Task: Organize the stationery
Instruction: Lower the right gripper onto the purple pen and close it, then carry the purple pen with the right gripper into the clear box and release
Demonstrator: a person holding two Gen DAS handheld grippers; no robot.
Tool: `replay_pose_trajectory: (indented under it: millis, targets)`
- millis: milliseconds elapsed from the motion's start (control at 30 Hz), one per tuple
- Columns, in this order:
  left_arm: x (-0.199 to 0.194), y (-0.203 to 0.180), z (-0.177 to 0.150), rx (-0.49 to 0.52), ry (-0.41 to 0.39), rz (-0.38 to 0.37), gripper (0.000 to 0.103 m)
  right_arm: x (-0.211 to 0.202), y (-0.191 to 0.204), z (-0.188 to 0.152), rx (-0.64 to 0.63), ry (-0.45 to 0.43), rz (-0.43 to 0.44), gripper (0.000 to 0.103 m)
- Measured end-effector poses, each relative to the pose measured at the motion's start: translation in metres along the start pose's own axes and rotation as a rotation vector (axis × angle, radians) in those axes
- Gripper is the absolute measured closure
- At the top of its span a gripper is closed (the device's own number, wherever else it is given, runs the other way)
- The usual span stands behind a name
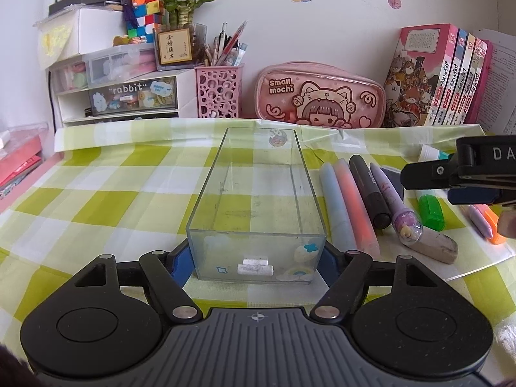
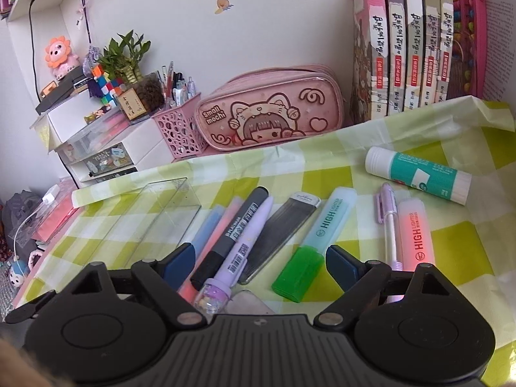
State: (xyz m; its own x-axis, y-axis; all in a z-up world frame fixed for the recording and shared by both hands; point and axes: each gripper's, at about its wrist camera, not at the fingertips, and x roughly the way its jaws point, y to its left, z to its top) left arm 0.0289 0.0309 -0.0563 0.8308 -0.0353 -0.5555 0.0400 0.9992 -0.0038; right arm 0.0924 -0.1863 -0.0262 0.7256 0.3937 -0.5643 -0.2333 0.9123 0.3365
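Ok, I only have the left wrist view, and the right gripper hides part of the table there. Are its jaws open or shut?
Observer: Open. The right gripper hangs over the pens with its jaws wide apart, holding nothing.
Operator: What lies between them?
Observer: Mainly the green-capped highlighter, next to a flat grey case.
Operator: Anything farther right?
Observer: A glue stick lies on its side beyond the orange highlighter, with its white cap pointing left.

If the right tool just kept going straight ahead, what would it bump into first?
Probably the green-capped highlighter, which lies between the open right tool's fingers. The flat grey case lies close beside it, and depth is hard to judge.
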Motion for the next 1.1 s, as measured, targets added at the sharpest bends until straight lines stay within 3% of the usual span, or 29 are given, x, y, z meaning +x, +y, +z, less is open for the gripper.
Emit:
replay_pose_trajectory:
  millis: [67,133,300,533,800,1100]
  targets:
    - [-0.001,0.0,-0.001,-0.003,-0.004,0.001,0.03,0.004,0.003,0.002,0.002,0.012,0.038,0.039]
    - [-0.002,0.0,-0.002,-0.003,-0.008,0.002,0.03,0.011,0.004,0.004,0.023,0.042,0.084,0.051]
    - [-0.003,-0.001,-0.003,-0.002,-0.017,0.005,0.03,0.028,-0.006,0.003,0.131,0.114,0.143,0.063]
    - [-0.004,-0.002,-0.005,-0.003,-0.025,0.008,0.03,0.032,-0.025,0.002,0.248,0.14,0.183,0.082]
    - [-0.007,-0.005,-0.009,0.004,-0.04,0.016,0.031,0.029,-0.036,0.003,0.366,0.167,0.25,0.085]
    - [-0.007,-0.006,-0.011,0.005,-0.05,0.019,0.031,0.029,-0.011,0.025,0.411,0.189,0.346,0.085]
